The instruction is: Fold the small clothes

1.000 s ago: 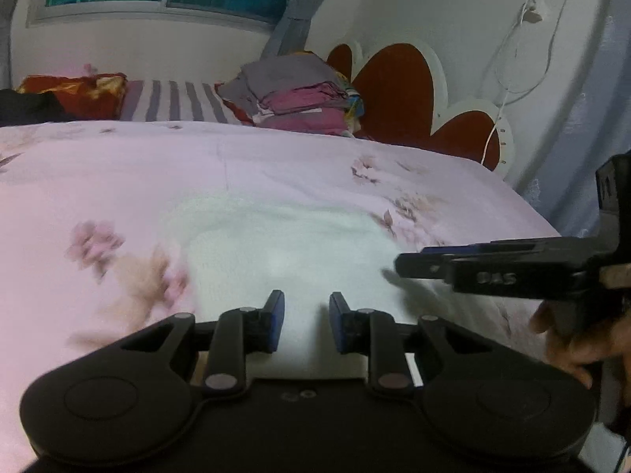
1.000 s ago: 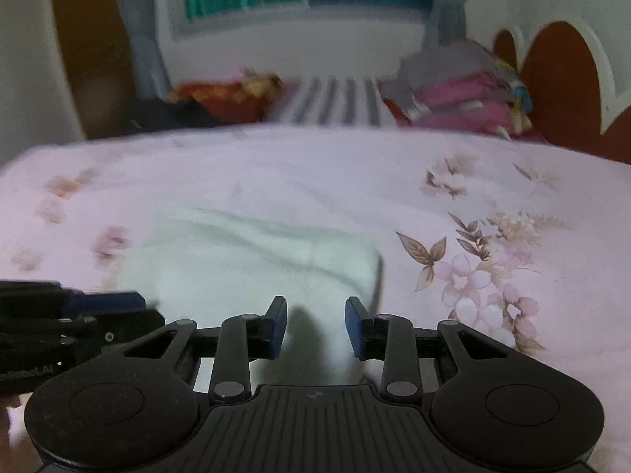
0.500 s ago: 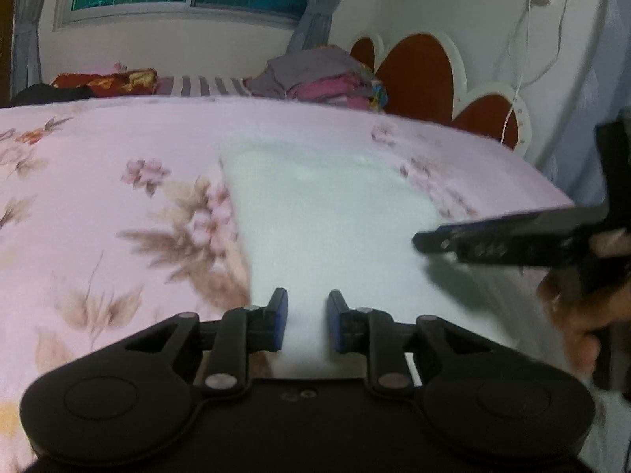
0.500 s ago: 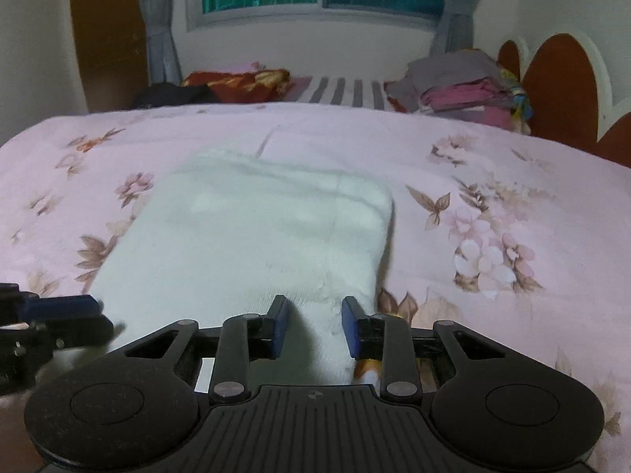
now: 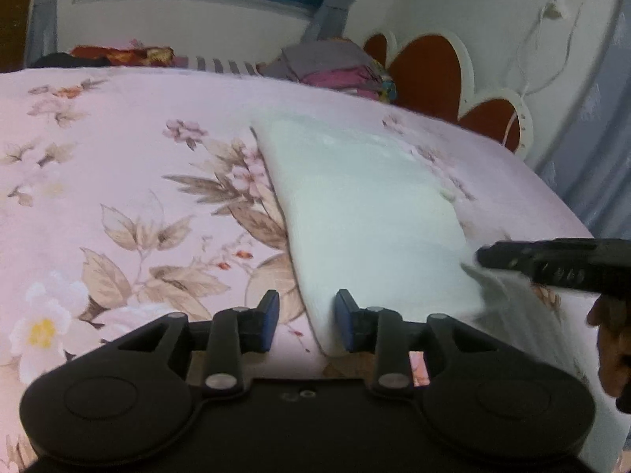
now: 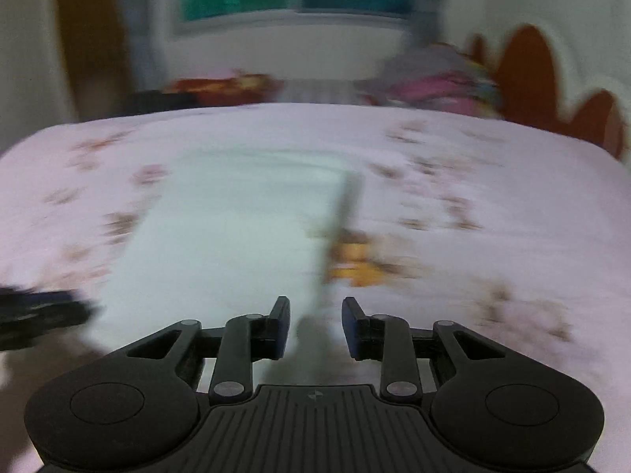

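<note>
The white cloth (image 5: pixel 370 213) lies flat on the bed (image 5: pixel 118 165). We judge a fold is about to start; next we must pinch its near corners. Our left gripper (image 5: pixel 307 321) and right gripper (image 6: pixel 315 325) straddle those corners, jaws narrowly parted, holding nothing.

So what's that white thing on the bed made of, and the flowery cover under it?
The white garment looks like soft, fuzzy fabric, maybe fleece or terry: matte, thick rounded edges, no sheen. The pink floral bedspread looks like smooth, thin printed cloth, lying flat with faint creases. Exact fibres can't be told.
</note>
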### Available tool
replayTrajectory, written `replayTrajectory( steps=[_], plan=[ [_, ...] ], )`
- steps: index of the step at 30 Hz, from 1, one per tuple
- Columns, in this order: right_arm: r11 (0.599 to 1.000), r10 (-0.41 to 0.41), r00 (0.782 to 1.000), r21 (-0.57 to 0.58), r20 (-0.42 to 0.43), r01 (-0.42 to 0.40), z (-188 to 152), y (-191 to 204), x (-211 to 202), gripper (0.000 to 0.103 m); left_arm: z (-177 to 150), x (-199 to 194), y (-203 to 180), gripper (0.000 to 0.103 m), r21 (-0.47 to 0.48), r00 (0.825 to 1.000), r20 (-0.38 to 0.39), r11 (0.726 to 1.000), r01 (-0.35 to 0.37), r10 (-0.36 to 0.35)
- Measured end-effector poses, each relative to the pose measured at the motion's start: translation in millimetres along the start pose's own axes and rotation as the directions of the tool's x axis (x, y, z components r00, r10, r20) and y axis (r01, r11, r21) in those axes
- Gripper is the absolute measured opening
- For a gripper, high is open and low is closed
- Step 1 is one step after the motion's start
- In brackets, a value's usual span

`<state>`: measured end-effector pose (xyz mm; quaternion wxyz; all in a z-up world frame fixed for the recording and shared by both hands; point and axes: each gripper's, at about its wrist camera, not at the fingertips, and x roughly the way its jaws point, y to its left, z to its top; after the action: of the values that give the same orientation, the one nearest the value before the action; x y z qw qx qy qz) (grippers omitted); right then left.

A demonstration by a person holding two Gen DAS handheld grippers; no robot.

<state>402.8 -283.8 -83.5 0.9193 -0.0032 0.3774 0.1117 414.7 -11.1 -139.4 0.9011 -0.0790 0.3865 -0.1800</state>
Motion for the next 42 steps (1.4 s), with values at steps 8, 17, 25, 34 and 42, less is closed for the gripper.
replayTrajectory(
  steps=[8, 17, 25, 34, 42],
  plan=[
    [0.984, -0.127, 0.99, 0.117, -0.063, 0.133, 16, -20, 13, 0.031, 38, 5, 9, 0.077, -0.019, 0.999, 0.027, 0.999, -0.03, 0.031],
    [0.981, 0.028, 0.999, 0.193, -0.044, -0.019, 70, -33, 62, 0.076, 81, 56, -2, 0.074, -0.039, 0.999, -0.009, 0.998, -0.052, 0.051],
    [0.961, 0.011, 0.997, 0.277, -0.073, 0.01, 59, -85, 83, 0.071, 83, 71, -5, 0.075, -0.012, 0.995, -0.047, 0.996, -0.086, 0.085],
    [0.839, 0.308, 0.951, 0.482, -0.039, -0.252, 60, -127, 91, 0.07, 88, 80, 23, 0.071, -0.216, 0.995, -0.074, 0.975, 0.047, -0.064],
    [0.782, 0.441, 0.896, 0.515, -0.061, -0.35, 54, -138, 105, 0.07, 92, 91, 26, 0.068, -0.245, 0.991, -0.099, 0.967, 0.067, -0.093]
  ],
)
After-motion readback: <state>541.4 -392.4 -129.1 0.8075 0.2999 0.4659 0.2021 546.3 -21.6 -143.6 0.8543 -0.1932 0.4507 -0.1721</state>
